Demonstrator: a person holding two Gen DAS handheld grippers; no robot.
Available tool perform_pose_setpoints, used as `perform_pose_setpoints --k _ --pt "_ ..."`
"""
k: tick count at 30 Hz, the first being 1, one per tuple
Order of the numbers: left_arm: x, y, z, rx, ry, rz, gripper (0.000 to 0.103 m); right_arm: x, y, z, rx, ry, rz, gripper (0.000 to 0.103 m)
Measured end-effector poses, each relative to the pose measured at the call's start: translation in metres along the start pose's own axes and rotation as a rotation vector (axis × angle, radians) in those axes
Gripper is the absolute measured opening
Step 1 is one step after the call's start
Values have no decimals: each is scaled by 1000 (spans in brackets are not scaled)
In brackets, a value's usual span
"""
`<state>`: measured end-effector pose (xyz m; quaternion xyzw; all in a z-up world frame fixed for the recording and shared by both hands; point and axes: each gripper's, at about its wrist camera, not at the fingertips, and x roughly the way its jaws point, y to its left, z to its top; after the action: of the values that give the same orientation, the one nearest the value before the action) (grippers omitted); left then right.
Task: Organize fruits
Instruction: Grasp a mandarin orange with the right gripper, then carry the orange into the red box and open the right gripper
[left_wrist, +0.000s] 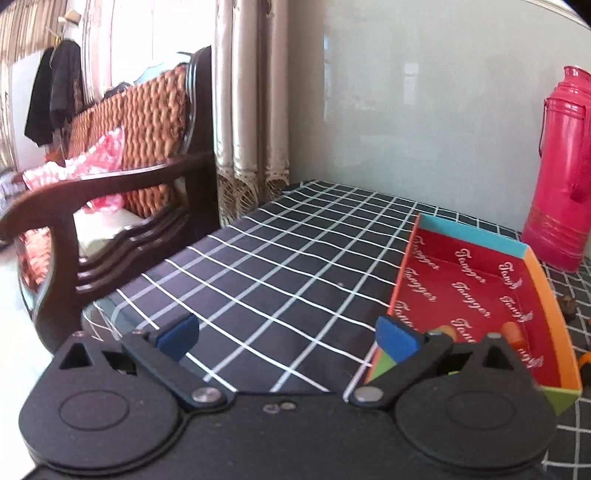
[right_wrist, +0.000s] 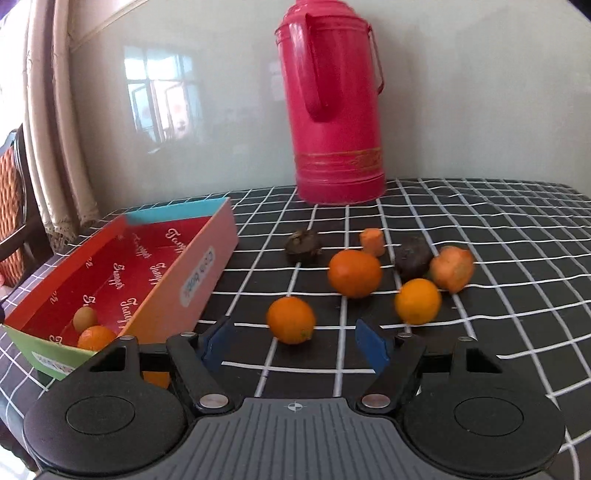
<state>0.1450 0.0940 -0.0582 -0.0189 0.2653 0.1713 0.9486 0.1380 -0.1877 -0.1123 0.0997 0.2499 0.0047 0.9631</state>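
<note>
Box (right_wrist: 155, 258) at left of the right wrist view holds two fruits at its lower-left end; judged barely started. Right gripper (right_wrist: 293, 341) spread, empty, nearest orange (right_wrist: 291, 319) just ahead; roughly six more pieces lie mid-frame on the checked cloth (right_wrist: 480, 332). Left gripper (left_wrist: 286, 338) also spread, empty, box (left_wrist: 546, 288) at right of its frame.

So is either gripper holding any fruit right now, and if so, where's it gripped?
Nothing is held. The left gripper and right gripper are both open, with only tablecloth between their fingers.

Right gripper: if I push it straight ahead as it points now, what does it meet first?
Probably the nearest round orange fruit on the checked tablecloth, just ahead of the open right gripper; depth is uncertain.
</note>
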Motion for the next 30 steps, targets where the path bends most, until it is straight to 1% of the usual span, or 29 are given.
perform_pose_setpoints --k 2,4,6,9,11,12,15,22,25,27,30 --pt "-1 6 -1 -3 -10 -5 96 6 3 2 -8 2 -10 71" --pt "-1 11 -1 -7 -8 2 96 12 3 3 3 24 -11 55" --pt "2 18 -2 -12 1 15 96 20 1 3 22 56 -16 49" --pt "5 28 -1 -36 13 33 97 24 4 3 16 54 -28 47" --pt "7 35 -1 -48 21 44 97 26 8 2 -3 48 -47 39" --pt "8 37 -2 -51 25 50 97 27 10 2 -16 46 -60 33" --pt "9 44 -3 -57 37 61 96 29 14 1 -32 41 -70 33" --pt "6 51 -6 -62 32 80 97 27 17 0 -31 32 -33 33" --pt "6 53 -6 -61 34 86 96 20 22 1 -35 -1 5 33" --pt "5 55 -6 -61 32 92 97 13 26 3 -43 -41 24 33" --pt "6 59 -7 -63 33 101 97 1 31 5 -47 -101 89 33"
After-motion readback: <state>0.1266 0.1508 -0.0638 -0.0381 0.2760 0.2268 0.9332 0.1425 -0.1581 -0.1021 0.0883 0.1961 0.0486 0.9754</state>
